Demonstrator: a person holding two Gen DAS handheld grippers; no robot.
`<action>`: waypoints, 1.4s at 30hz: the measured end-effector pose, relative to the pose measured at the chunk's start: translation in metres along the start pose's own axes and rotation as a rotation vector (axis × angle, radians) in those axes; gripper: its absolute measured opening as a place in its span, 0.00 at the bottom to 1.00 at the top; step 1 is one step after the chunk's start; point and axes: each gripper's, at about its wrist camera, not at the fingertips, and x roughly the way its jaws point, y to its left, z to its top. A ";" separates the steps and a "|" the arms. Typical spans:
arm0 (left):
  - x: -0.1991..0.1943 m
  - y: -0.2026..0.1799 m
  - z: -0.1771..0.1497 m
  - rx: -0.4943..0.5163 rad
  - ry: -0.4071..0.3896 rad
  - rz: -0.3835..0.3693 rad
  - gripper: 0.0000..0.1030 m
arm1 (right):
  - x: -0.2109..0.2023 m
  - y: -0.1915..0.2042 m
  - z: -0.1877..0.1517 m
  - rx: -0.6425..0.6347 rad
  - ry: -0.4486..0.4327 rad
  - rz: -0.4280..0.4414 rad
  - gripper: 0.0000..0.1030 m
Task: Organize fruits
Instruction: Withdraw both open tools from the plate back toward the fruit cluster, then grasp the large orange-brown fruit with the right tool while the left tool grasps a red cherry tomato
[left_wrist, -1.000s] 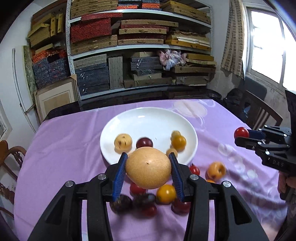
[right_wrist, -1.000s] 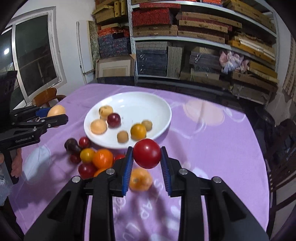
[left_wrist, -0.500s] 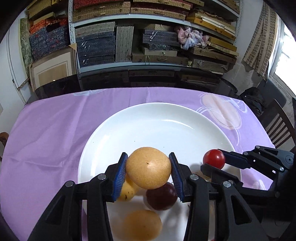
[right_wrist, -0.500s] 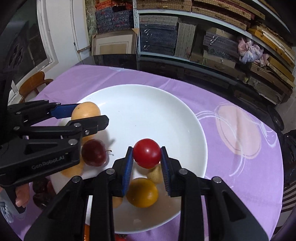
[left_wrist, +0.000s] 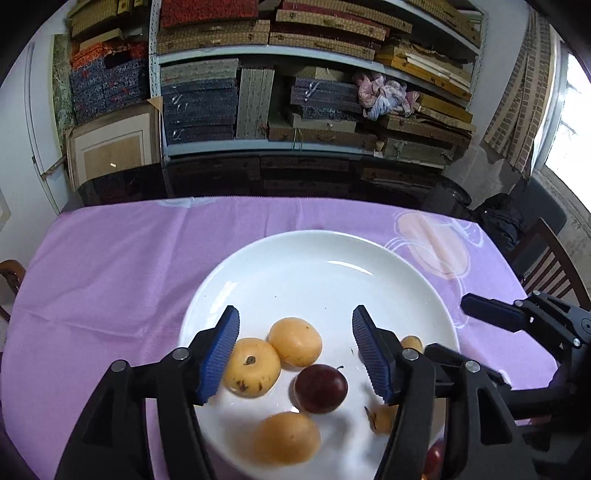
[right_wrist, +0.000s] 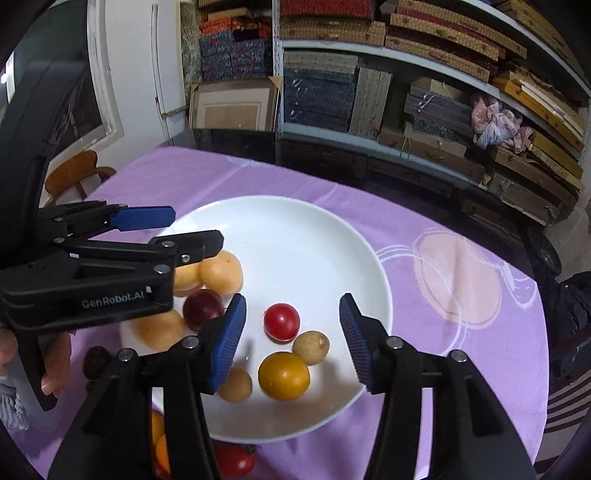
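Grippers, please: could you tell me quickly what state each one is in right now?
Left gripper: jaws opening, holding nothing; pale orange fruit lies on the plate.
Right gripper: jaws opening, holding nothing; red tomato rests on the plate.

Fruits (right_wrist: 236, 461) off the plate (right_wrist: 295, 229), half hidden behind right hand-held gripper (right_wrist: 291, 332).

Both views are evenly lit by soft daylight. In the left wrist view a window (left_wrist: 576, 122) at the right edge is blown out to white; in the right wrist view a darker window (right_wrist: 55, 92) is seen at the left. A glare streak is thrown on the white plate (left_wrist: 351, 266), and soft shadows are cast under the fruit. Straight shelves (right_wrist: 424, 66) are bowed by the fisheye lens — the corners are vignetted to black. Slight motion blur is shown on the nearest peach-coloured fruit (left_wrist: 286, 437) — the background is kept fairly sharp.
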 end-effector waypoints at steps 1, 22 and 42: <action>-0.020 0.002 -0.003 0.005 -0.034 0.002 0.70 | -0.021 -0.002 -0.003 0.010 -0.045 0.002 0.75; -0.072 -0.036 -0.227 0.260 0.064 0.128 0.97 | -0.113 0.027 -0.200 0.070 -0.121 -0.083 0.96; -0.061 -0.010 -0.223 0.136 0.134 0.025 0.97 | -0.034 0.009 -0.157 -0.034 0.039 -0.120 0.70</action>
